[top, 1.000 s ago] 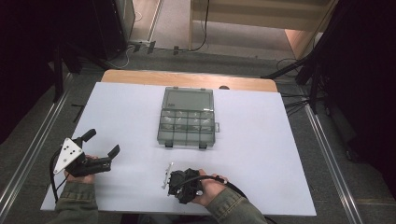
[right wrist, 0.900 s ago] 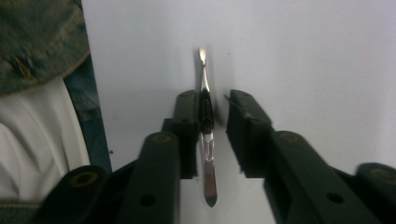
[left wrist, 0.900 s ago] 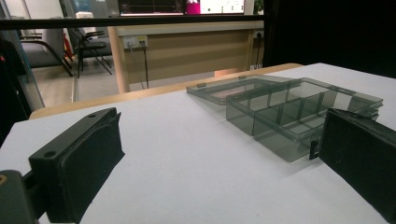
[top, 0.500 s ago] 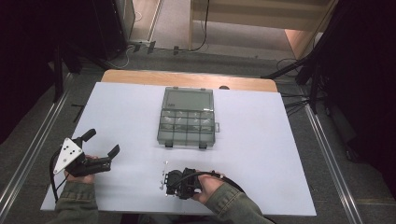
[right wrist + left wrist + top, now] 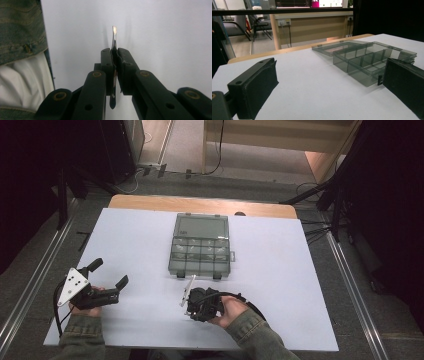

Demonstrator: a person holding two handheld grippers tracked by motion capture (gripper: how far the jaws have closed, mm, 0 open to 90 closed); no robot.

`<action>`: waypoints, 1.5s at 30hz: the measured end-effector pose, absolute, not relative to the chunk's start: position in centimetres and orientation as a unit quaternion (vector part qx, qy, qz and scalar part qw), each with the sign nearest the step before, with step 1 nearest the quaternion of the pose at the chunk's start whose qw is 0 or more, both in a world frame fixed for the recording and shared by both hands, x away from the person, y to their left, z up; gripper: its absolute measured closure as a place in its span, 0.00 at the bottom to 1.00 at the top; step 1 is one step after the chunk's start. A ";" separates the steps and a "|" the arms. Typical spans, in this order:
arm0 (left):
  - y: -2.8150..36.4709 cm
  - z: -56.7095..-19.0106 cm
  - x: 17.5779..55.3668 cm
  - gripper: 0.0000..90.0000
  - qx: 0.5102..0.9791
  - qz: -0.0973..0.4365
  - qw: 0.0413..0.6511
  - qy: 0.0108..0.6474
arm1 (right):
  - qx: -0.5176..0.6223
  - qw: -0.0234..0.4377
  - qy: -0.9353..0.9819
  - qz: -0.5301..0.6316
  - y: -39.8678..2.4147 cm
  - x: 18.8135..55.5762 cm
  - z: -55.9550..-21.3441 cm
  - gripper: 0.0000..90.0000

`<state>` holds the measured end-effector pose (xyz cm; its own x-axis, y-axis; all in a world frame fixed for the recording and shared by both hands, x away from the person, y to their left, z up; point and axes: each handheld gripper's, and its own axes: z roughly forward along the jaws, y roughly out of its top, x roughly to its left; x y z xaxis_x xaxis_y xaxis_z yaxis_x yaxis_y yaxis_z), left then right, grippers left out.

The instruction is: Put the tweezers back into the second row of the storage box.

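While the left hand-held gripper (image 5: 107,274) sits as it did a second ago, jaws spread wide and empty well to the left of the smoky-grey clear plastic compartment box (image 5: 201,252), the right hand-held gripper (image 5: 192,296) has drifted a little leftward along the near side of that box and stays clamped on the thin bright-metal tweezers (image 5: 114,42). Likely meaning: tool is secured and being brought toward the box, no placing begun yet. Tweezers: slim, flat, polished steel, tip flattened, shank pinched upright between the matt black pads. Box: rigid translucent plastic, square dividers, lid hinged flat open on its far side (image 5: 332,48), two small latches on the near wall; cells look empty. White worktop (image 5: 280,285) under the box is smooth, matt, pale.
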<state>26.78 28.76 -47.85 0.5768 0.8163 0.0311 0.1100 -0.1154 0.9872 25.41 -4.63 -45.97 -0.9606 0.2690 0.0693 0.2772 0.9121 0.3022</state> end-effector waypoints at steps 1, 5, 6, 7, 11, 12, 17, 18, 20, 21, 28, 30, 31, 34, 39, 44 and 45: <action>28.8 -47.8 26.8 0.00 0.680 0.309 0.571 0.341 | -0.144 0.010 -0.975 -0.167 -4.9 25.7 -45.8 0.95; 28.7 -47.9 26.8 0.00 0.680 0.309 0.571 0.341 | -0.149 0.007 -0.973 -0.178 -5.4 26.2 -45.6 0.95; 28.7 -47.9 26.8 0.00 0.681 0.309 0.570 0.341 | -0.150 0.006 -0.971 -0.184 -5.5 26.4 -45.6 0.95; 28.7 -47.9 26.8 0.00 0.681 0.309 0.570 0.341 | -0.153 0.008 -0.971 -0.185 -5.7 26.5 -45.5 0.95; 28.7 -47.9 26.9 0.00 0.681 0.310 0.569 0.342 | -0.156 0.003 -0.968 -0.197 -6.2 26.9 -45.1 0.95; 28.7 -47.9 26.9 0.00 0.682 0.309 0.568 0.341 | -0.158 0.001 -0.967 -0.201 -6.3 27.0 -45.0 0.95; 28.7 -47.9 26.9 0.00 0.682 0.309 0.568 0.341 | -0.169 -0.006 -0.959 -0.226 -7.1 27.7 -44.5 0.95; 28.7 -47.9 26.9 0.00 0.683 0.308 0.568 0.341 | -0.171 -0.009 -0.959 -0.227 -7.2 27.8 -44.4 0.95; 28.6 -48.0 26.9 0.00 0.684 0.309 0.568 0.339 | -0.170 -0.016 -0.957 -0.235 -7.5 28.2 -44.2 0.95; 28.6 -48.0 26.9 0.00 0.684 0.308 0.568 0.338 | -0.175 -0.016 -0.955 -0.239 -7.6 28.3 -44.2 0.95; 28.5 -48.0 26.9 0.00 0.687 0.310 0.563 0.339 | -0.180 -0.021 -0.948 -0.261 -8.3 29.5 -43.7 0.95; 28.5 -48.0 26.9 0.00 0.688 0.312 0.561 0.339 | -0.181 -0.030 -0.946 -0.266 -8.5 29.7 -43.6 0.95; 28.4 -48.0 26.9 0.00 0.688 0.315 0.560 0.337 | -0.181 -0.034 -0.945 -0.269 -8.5 29.9 -43.5 0.95; 28.3 -48.0 26.9 0.00 0.689 0.318 0.558 0.336 | -0.184 -0.037 -0.943 -0.274 -8.6 30.2 -43.1 0.95; 28.2 -48.0 26.9 0.00 0.690 0.319 0.557 0.336 | -0.184 -0.049 -0.938 -0.291 -8.8 30.9 -42.9 0.95; 28.2 -47.9 26.8 0.00 0.685 0.324 0.560 0.335 | -0.197 -0.055 -0.931 -0.304 -9.1 31.5 -42.6 0.95; 28.2 -47.9 26.8 0.00 0.684 0.324 0.561 0.335 | -0.198 -0.058 -0.930 -0.305 -9.1 31.6 -42.5 0.95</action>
